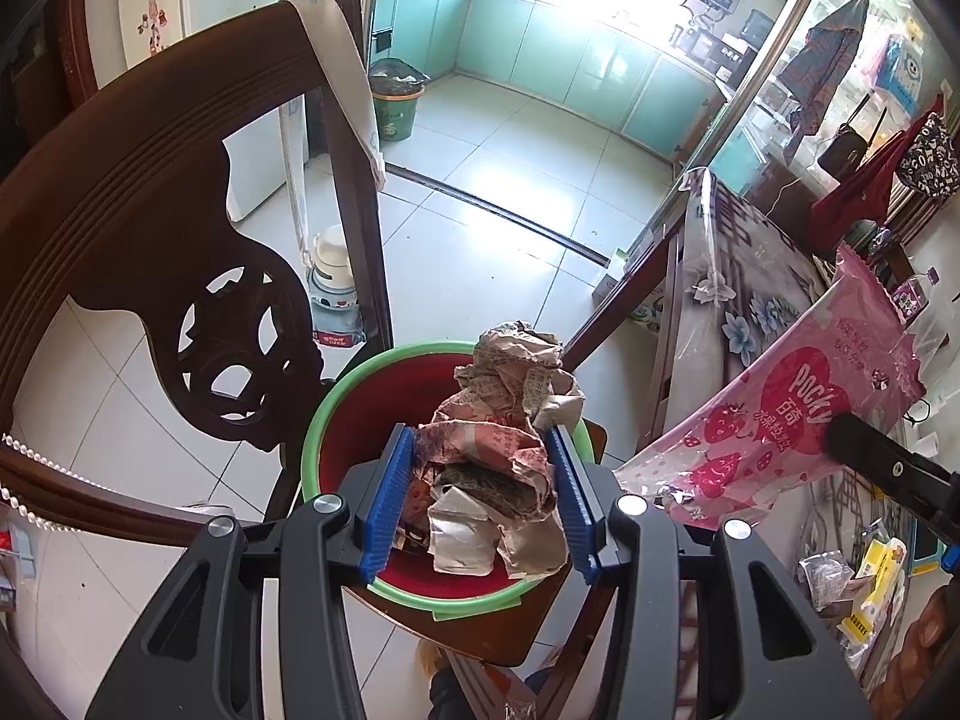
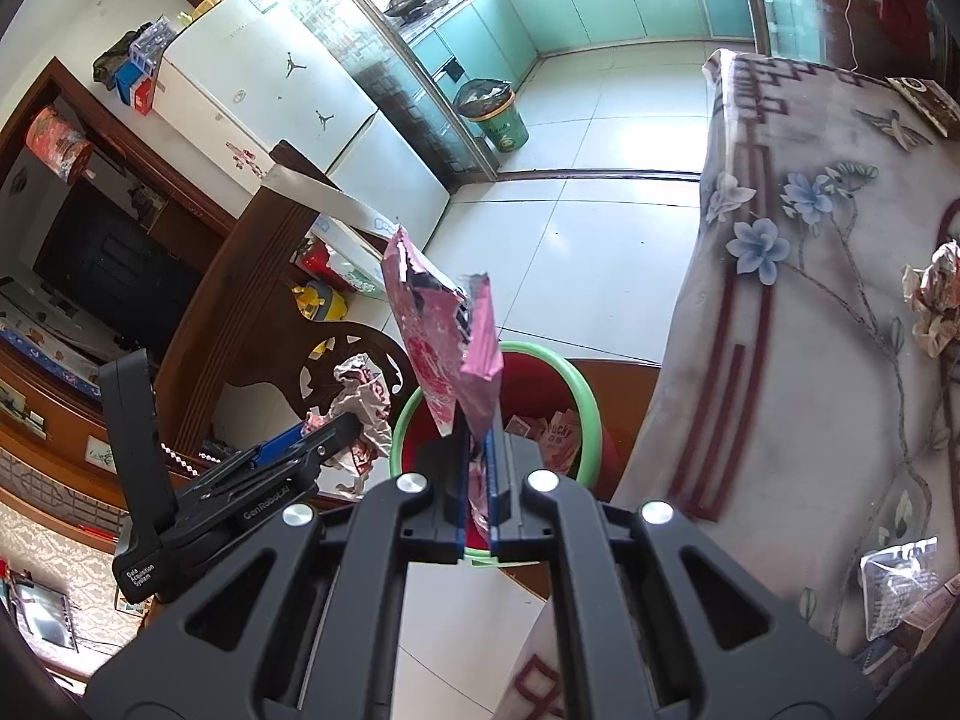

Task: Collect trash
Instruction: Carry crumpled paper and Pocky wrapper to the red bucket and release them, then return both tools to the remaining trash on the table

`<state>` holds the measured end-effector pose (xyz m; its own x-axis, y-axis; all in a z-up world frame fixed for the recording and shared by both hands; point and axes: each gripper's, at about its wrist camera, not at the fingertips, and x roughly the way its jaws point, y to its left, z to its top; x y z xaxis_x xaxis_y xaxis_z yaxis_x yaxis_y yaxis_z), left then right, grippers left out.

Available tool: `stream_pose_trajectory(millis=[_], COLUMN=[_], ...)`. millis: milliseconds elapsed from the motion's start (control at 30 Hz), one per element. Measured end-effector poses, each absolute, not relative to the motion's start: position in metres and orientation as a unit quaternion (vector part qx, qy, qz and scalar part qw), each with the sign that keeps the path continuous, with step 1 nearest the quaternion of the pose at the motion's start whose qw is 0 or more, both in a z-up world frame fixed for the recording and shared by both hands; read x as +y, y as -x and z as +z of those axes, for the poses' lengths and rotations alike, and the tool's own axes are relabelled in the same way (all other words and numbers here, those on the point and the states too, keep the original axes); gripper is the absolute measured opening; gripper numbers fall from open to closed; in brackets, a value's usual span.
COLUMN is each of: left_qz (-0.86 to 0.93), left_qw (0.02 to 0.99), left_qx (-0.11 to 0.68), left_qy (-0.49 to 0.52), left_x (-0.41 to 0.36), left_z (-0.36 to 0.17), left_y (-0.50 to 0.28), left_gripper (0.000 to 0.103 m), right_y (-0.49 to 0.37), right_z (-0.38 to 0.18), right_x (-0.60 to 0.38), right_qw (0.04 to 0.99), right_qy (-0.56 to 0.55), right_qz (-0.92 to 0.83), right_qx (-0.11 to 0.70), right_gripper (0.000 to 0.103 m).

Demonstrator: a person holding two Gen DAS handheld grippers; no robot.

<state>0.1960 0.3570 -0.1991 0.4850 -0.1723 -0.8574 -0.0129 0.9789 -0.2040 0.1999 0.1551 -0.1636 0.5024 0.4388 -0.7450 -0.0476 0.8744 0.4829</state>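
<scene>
The left gripper (image 1: 483, 498) is pinching a wad of crumpled paper (image 1: 510, 414) between its blue pads (image 1: 393, 498), directly over the red bin (image 1: 360, 414) with the green rim, which is standing on a wooden chair seat. The wad is probably light and springy, likely to drop free once released. To its right, the right gripper (image 2: 477, 480) is holding a pink Pocky wrapper (image 2: 447, 336), jaws nearly together on its lower end, above the same bin. The film looks thin, limp and slippery; gripping a folded edge seems safest. More trash is lying on the flowered tablecloth (image 2: 780, 360): a paper ball (image 2: 936, 300) and a clear packet (image 2: 897, 582), both cut off by the frame edge. The bin's contents are being largely hidden by both loads.
</scene>
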Motion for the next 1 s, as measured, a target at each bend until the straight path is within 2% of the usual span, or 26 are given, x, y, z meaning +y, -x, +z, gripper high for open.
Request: stream_pose_trajectory(millis=[133, 200, 467, 500, 600, 667, 1000], left_qz=[-0.047, -0.041, -0.039, -0.038, -0.033, -0.03, -0.037], left_qw=[0.857, 0.858, 0.86, 0.861, 0.863, 0.863, 0.872], left_qx=[0.505, 0.504, 0.5, 0.499, 0.497, 0.494, 0.48], left_qy=[0.09, 0.091, 0.09, 0.09, 0.092, 0.097, 0.093], left_x=[0.357, 0.358, 0.357, 0.357, 0.358, 0.358, 0.35], left_z=[-0.2, -0.201, -0.197, -0.197, -0.194, -0.192, -0.177], left_y=[-0.2, -0.202, -0.207, -0.207, -0.209, -0.209, -0.199], left_gripper=[0.044, 0.051, 0.051, 0.051, 0.055, 0.06, 0.06], right_y=[-0.202, -0.203, -0.207, -0.208, -0.209, -0.21, -0.201], right_z=[-0.164, -0.165, -0.166, -0.166, -0.165, -0.163, -0.15], right_x=[0.159, 0.159, 0.159, 0.16, 0.16, 0.159, 0.148], right_qw=[0.842, 0.841, 0.84, 0.841, 0.846, 0.85, 0.861], right_qy=[-0.202, -0.205, -0.21, -0.211, -0.211, -0.214, -0.196], right_qz=[0.146, 0.146, 0.155, 0.156, 0.156, 0.156, 0.141], right_qx=[0.479, 0.479, 0.475, 0.474, 0.465, 0.455, 0.448], right_gripper=[0.005, 0.005, 0.007, 0.008, 0.022, 0.042, 0.042])
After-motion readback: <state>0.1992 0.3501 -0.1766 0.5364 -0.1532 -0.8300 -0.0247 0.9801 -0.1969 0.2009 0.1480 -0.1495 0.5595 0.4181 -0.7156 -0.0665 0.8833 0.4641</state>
